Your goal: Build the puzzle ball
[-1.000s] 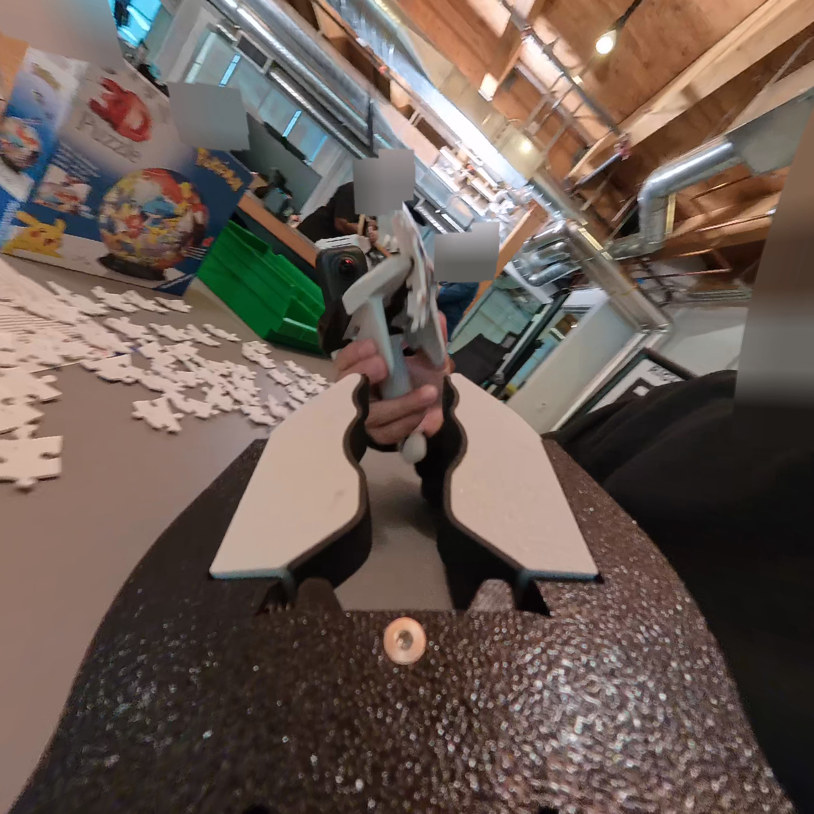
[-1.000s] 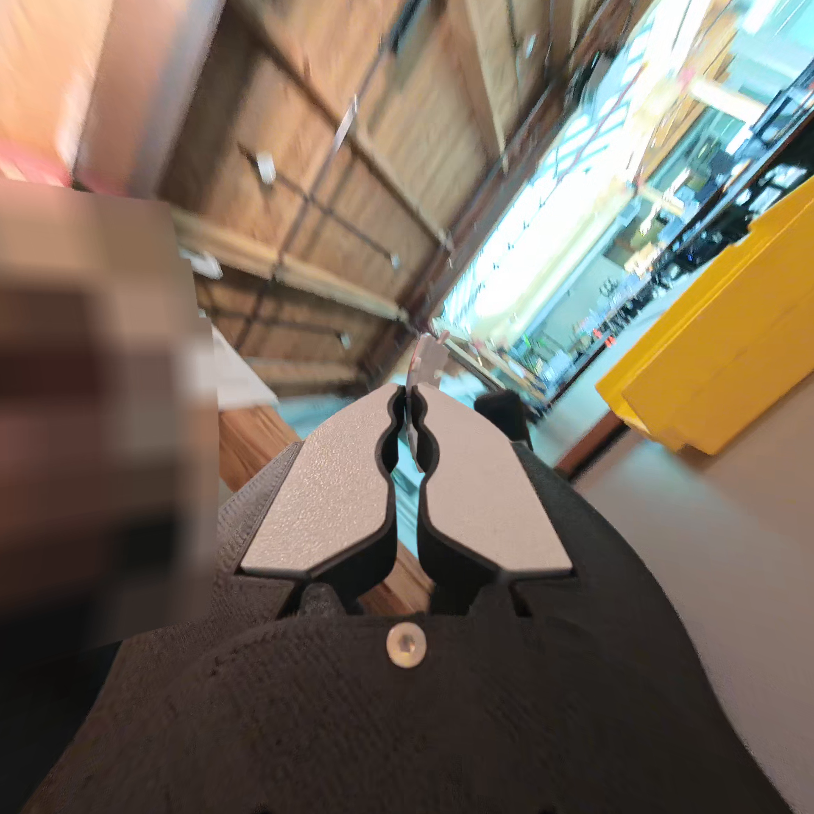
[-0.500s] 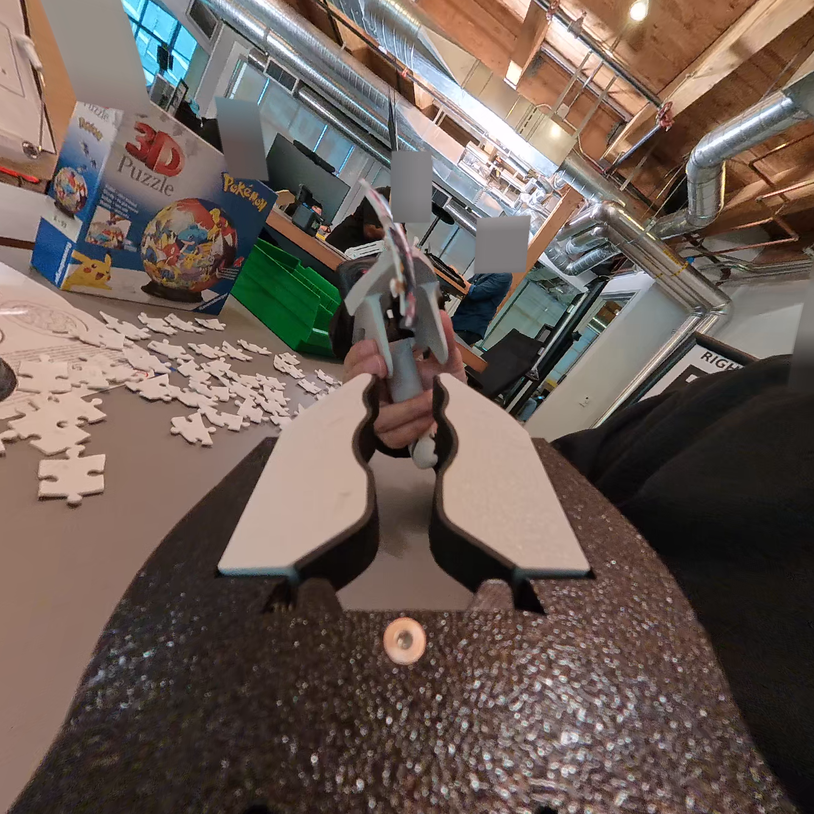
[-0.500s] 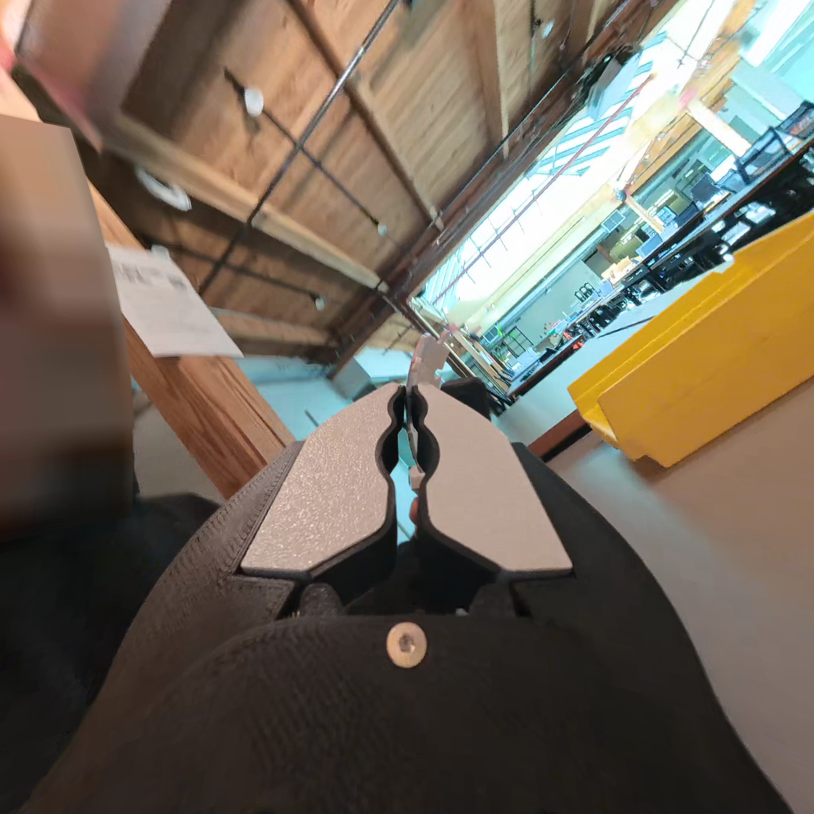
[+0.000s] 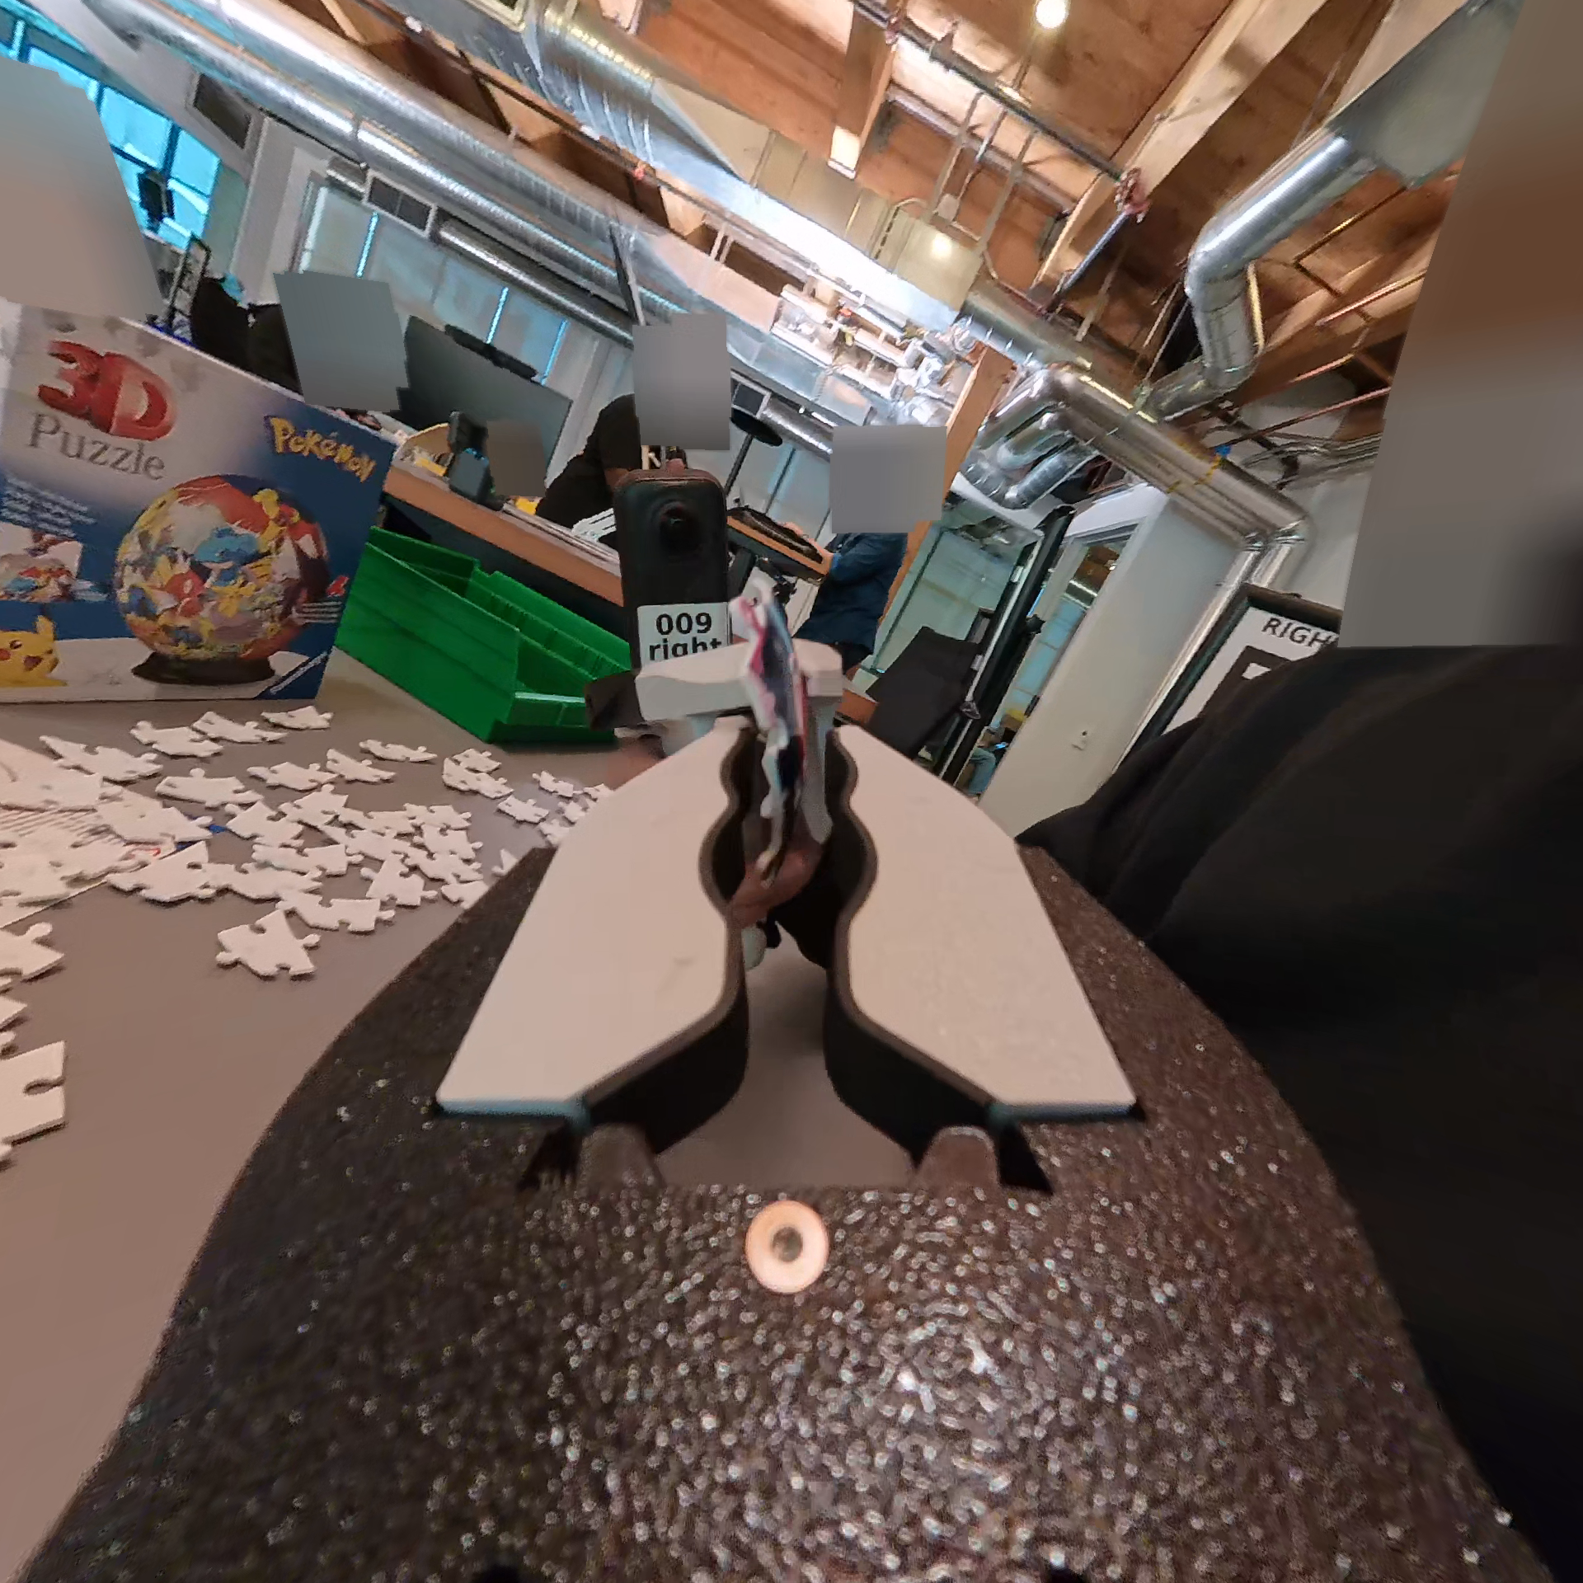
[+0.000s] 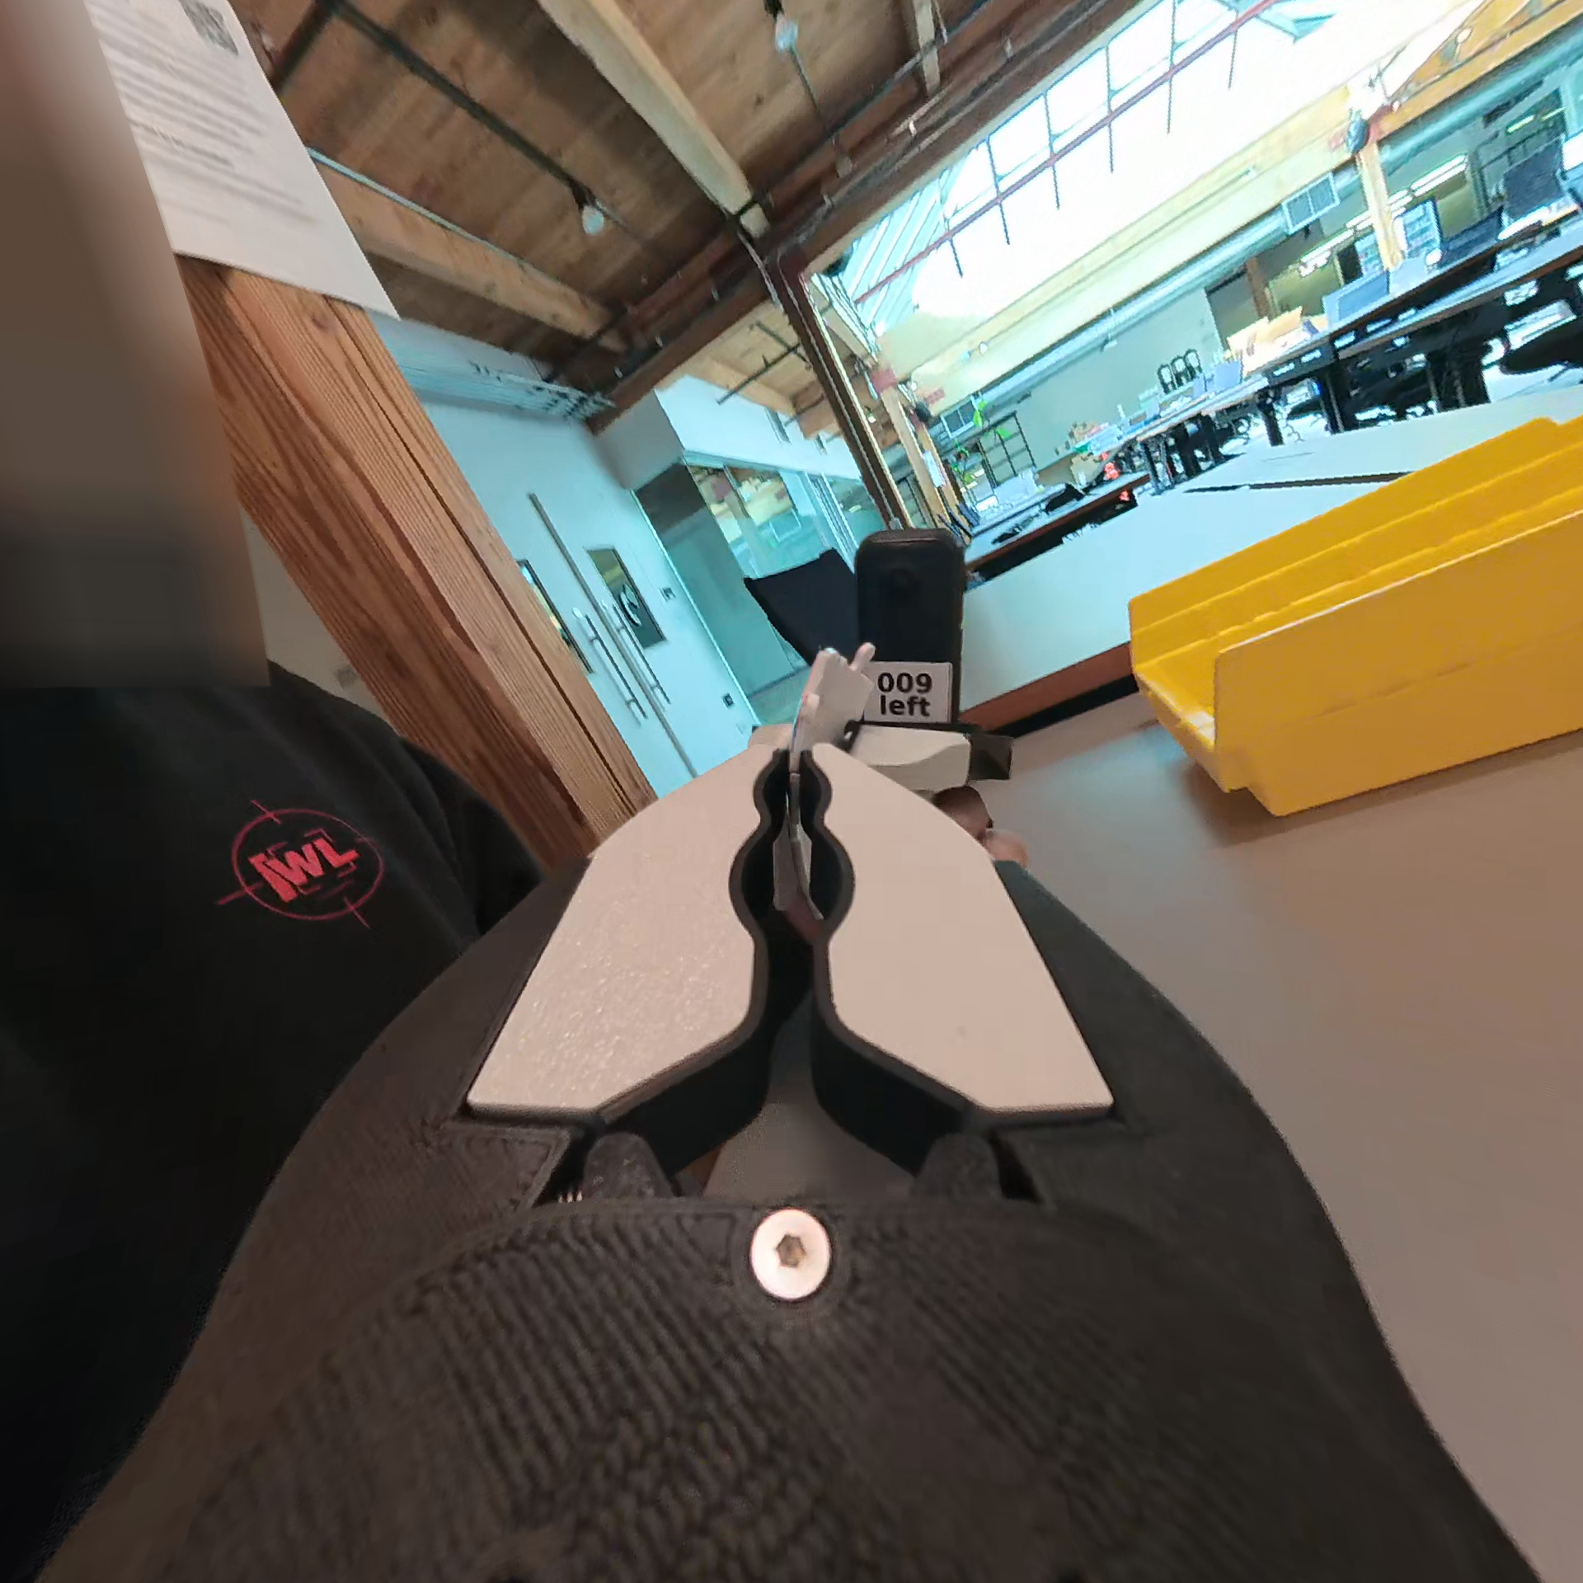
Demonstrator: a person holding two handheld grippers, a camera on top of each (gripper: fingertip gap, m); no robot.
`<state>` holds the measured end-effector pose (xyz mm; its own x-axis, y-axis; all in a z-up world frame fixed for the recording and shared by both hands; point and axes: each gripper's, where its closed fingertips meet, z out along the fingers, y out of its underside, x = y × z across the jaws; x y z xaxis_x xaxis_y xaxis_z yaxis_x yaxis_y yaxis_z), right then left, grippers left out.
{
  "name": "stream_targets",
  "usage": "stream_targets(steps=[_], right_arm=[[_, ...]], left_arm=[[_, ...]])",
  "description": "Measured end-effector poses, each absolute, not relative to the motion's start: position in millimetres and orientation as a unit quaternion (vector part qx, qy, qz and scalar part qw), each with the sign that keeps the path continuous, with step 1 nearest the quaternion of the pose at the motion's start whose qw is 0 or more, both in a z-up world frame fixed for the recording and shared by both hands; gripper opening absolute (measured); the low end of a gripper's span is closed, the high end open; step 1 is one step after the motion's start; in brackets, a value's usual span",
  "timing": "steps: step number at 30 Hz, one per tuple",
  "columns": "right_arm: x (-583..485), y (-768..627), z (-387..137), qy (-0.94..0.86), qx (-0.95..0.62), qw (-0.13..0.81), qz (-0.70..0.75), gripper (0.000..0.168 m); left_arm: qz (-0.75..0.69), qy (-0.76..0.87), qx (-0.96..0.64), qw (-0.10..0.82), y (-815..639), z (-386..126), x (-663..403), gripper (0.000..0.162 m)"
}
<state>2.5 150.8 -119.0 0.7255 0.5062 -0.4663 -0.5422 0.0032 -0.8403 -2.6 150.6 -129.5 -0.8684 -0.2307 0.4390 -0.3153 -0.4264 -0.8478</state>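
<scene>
My right gripper [image 6: 792,758] is shut on a puzzle piece [image 6: 833,689], which stands on edge and sticks out past its tips. In the left wrist view that gripper [image 5: 754,685] faces me, and the piece [image 5: 775,685] shows its printed, coloured side. My left gripper [image 5: 790,749] is open, and the piece's lower part hangs in the gap between its fingertips. It also shows in the right wrist view [image 6: 899,749], close behind the piece. Both grippers are held above the grey table [image 5: 171,1071]. Many loose white pieces [image 5: 325,822] lie face down on the left.
The puzzle box [image 5: 171,531] stands at the far left with green bins [image 5: 480,651] beside it. Yellow bins [image 6: 1370,651] sit on the table to the right. The person's black-clad body [image 6: 171,942] is close on one side. A wooden post [image 6: 385,557] stands behind. My left and right fingertips are right by each other.
The two grippers have come together and levelled out. The right gripper's piece, held higher and farther off before, now sits between my left fingertips. The left jaws look slightly narrower.
</scene>
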Motion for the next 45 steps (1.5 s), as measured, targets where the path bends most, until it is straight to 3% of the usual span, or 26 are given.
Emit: stream_targets(steps=[7,12,16,20,27,30,39,43,45], right_arm=[[0,151,-122,0.005,-0.615,0.7,0.363,0.005],[13,148,-127,0.024,-0.632,0.703,0.326,0.032],[28,138,-144,0.02,-0.69,0.683,0.237,0.042],[69,126,-179,0.068,-0.767,0.632,0.093,0.041],[83,128,-220,0.071,-0.835,0.546,0.018,0.068],[89,136,-227,0.042,-0.848,0.528,-0.033,0.068],[125,171,-250,0.037,-0.89,0.449,-0.072,0.067],[136,179,-261,0.041,-0.902,0.424,-0.074,0.064],[141,181,-263,0.043,-0.904,0.42,-0.068,0.054]], left_arm=[[0.806,-0.542,0.235,0.036,149,-131,-9,0.002],[0.808,-0.545,0.223,0.012,154,-128,-11,0.001],[0.776,-0.589,0.215,-0.061,160,-134,-10,0.001],[0.717,-0.643,0.232,-0.137,171,-146,-5,0.002],[0.81,-0.522,0.261,-0.056,209,-123,-8,0.002],[0.829,-0.495,0.255,-0.046,220,-117,-12,0.001],[0.763,-0.578,0.258,-0.132,212,-135,-6,0.002],[0.787,-0.548,0.268,-0.095,215,-127,-7,0.002],[0.807,-0.521,0.271,-0.062,219,-123,-8,0.001]])
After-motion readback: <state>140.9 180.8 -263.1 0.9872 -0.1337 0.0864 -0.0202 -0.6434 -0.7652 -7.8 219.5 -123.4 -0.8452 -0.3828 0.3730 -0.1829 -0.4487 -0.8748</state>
